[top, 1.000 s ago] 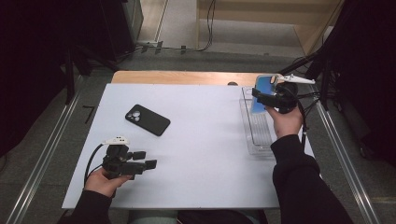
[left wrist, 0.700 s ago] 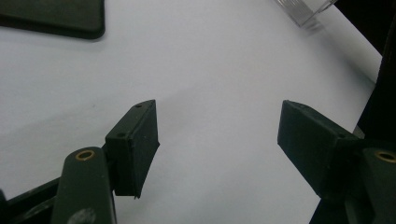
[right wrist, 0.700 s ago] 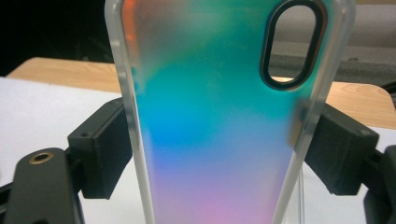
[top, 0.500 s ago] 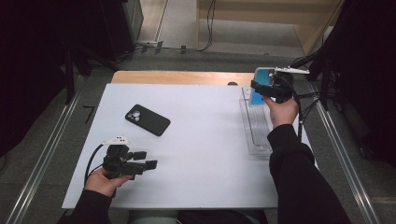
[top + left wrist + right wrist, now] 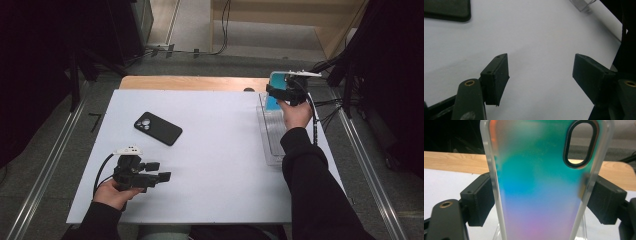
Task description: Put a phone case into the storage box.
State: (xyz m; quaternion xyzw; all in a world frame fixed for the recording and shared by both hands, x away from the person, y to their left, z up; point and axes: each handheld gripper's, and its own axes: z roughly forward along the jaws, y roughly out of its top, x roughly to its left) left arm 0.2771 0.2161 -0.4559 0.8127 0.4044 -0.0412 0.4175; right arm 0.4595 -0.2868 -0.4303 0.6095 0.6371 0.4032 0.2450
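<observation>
Right gripper (image 5: 280,91) pinches the iridescent phone case (image 5: 541,182) by its edges and has carried it toward one o'clock, past the clear tray (image 5: 272,145); fitting the black phone (image 5: 158,128) likely follows. Left gripper (image 5: 540,75) rests spread.

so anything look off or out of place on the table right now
Nothing stands out. The black phone lies flat, camera side up, on the white table. The right gripper holds an intact iridescent phone case above the clear tray. The left gripper rests open.
</observation>
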